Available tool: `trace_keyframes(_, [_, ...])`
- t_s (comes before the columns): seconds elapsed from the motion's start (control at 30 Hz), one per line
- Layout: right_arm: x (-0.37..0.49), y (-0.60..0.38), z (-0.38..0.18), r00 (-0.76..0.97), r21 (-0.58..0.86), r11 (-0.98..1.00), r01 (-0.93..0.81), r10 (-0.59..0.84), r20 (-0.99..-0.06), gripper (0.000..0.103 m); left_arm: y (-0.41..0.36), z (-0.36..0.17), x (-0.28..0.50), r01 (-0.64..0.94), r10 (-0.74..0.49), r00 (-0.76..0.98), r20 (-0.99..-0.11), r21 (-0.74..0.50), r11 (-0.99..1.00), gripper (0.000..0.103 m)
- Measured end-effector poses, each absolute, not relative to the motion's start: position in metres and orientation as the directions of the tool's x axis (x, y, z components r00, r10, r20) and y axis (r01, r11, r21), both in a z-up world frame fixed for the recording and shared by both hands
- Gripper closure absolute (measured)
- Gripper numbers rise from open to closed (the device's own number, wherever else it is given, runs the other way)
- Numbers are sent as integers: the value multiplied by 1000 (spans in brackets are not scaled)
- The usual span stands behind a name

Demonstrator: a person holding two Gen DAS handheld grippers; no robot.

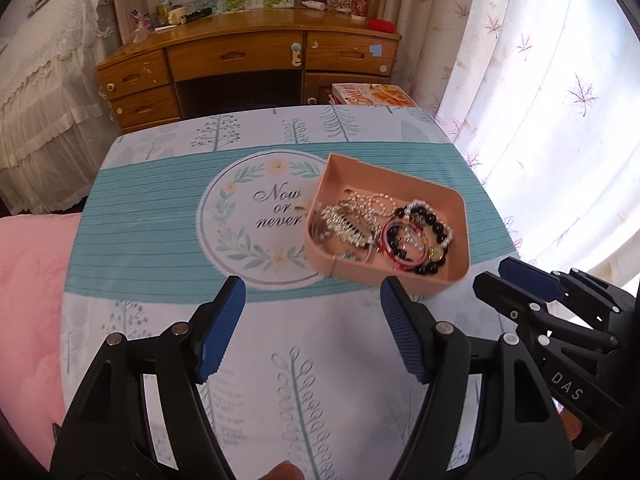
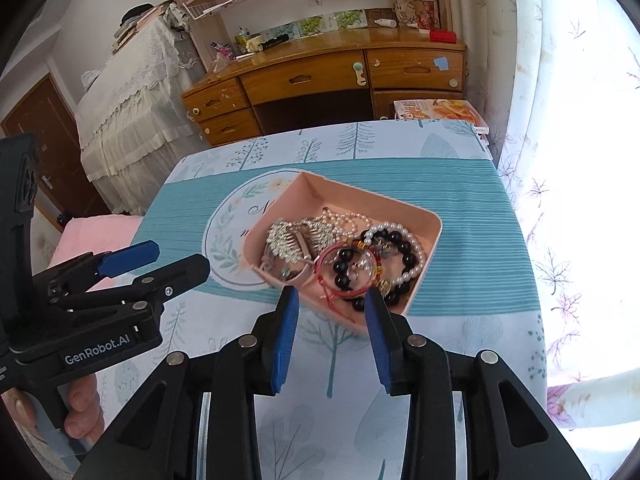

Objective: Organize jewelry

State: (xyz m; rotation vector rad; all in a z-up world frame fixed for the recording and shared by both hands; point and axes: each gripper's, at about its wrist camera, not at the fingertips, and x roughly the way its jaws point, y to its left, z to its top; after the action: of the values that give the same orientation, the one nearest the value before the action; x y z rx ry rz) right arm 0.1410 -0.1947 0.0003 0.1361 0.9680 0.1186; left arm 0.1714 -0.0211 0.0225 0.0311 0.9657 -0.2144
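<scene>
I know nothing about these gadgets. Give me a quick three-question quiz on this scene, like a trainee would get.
1. True or false: the pink tray is empty.
2. Which tool stands wider: left tool or right tool?
3. Multiple choice: the black bead bracelet lies A) on the tablecloth, B) in the tray, C) between a tool's fingers.

Key:
1. False, it holds a heap of jewelry.
2. The left tool; both hold nothing.
3. B.

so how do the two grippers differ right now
The left gripper has its jaws spread wide over bare tablecloth; the right gripper stands narrower, its jaws part open, pointing at the near edge of the pink tray. Both are empty, with blue pads on black fingers.
</scene>
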Motion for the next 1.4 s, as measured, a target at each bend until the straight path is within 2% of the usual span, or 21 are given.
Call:
trace_keyframes(0.33, [59, -169, -6, 580, 170, 984, -45, 164, -798, 67, 7, 8, 68, 138, -127, 586, -800, -56, 989, 35])
trace_keyframes(0.53, [3, -150, -15, 601, 176, 984, -21, 153, -784, 66, 18, -2, 18, 85, -91, 591, -802, -51, 995, 30])
trace_keyframes(0.6, [-17, -142, -17, 612, 170, 985, -18, 145, -777, 63, 20, -2, 3, 75, -76, 606, -792, -38, 996, 30])
trace_keyframes(0.67, [-30, -135, -17, 620, 155, 988, -23, 136, -773, 49, 21, -1, -10, 62, -54, 621, -782, -20, 998, 30])
trace_keyframes(0.73, [-44, -128, -18, 633, 135, 990, -31, 124, -764, 42, 20, -1, -19, 50, -35, 631, -775, -4, 999, 30])
trace_keyframes(1.1, [-73, -108, -4, 675, 73, 996, -55, 90, -732, 42, 25, 16, -41, -12, 29, 695, -719, 28, 1000, 30])
trace_keyframes(1.4, [-76, -110, 0, 680, 76, 996, -47, 88, -728, 42, 25, 20, -44, -16, 32, 700, -713, 30, 999, 30])
